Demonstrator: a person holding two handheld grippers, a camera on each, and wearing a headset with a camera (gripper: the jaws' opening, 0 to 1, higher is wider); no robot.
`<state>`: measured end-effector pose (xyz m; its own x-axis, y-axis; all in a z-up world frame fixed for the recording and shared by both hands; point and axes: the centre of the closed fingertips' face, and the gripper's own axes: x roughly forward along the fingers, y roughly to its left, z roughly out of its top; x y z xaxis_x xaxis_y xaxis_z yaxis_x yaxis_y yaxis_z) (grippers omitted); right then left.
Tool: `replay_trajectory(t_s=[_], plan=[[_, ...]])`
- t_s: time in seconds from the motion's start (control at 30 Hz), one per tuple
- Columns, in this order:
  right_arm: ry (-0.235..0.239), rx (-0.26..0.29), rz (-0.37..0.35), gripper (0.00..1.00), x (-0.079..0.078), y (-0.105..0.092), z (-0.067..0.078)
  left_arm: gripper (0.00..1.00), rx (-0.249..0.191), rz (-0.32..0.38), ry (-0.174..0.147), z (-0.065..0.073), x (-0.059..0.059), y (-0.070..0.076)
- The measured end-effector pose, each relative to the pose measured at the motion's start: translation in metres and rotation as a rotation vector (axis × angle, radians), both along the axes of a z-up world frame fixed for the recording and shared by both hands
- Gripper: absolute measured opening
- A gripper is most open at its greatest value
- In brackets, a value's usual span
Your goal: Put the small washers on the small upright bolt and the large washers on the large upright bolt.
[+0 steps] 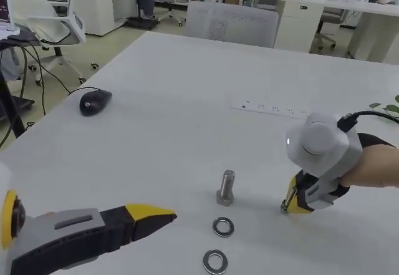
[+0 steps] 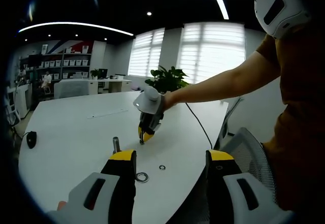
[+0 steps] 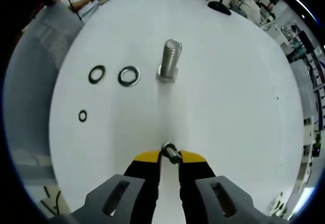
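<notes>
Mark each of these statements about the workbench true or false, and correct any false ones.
1. The large bolt stands upright on the table. True.
2. A washer sits on the large bolt. False: the two large washers lie flat on the table beside it.
3. The right tool is shut on a small bolt. True.
4. The left tool grips a washer. False: its jaws stand wide open and hold nothing.
5. A computer mouse lies on the table. True.
</notes>
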<state>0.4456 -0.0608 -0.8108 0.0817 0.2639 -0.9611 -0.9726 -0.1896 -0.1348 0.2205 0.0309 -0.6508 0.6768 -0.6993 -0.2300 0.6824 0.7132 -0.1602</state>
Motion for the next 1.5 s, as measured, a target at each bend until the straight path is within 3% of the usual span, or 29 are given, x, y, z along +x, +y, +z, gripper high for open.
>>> replay_trajectory(t_s=[0.3, 0.5, 0.67, 1.13, 1.5], plan=[[0.000, 0.005, -0.025, 0.15, 0.000, -0.006, 0.004, 0.54, 0.007, -0.001, -0.001, 0.000, 0.001, 0.002], [0.006, 0.005, -0.041, 0.15, -0.011, -0.020, 0.011, 0.54, 0.007, -0.001, -0.019, 0.004, 0.000, 0.001], [0.028, 0.004, -0.017, 0.15, -0.039, -0.024, 0.011, 0.54, 0.009, -0.009, -0.029, 0.006, -0.003, -0.002], [0.095, 0.028, 0.066, 0.15, -0.106, -0.007, 0.000, 0.54, 0.018, -0.017, -0.062, 0.014, -0.019, -0.009], [0.118, 0.010, 0.167, 0.20, -0.141, 0.011, -0.011, 0.54, 0.011, -0.010, -0.080, 0.020, -0.024, -0.010]])
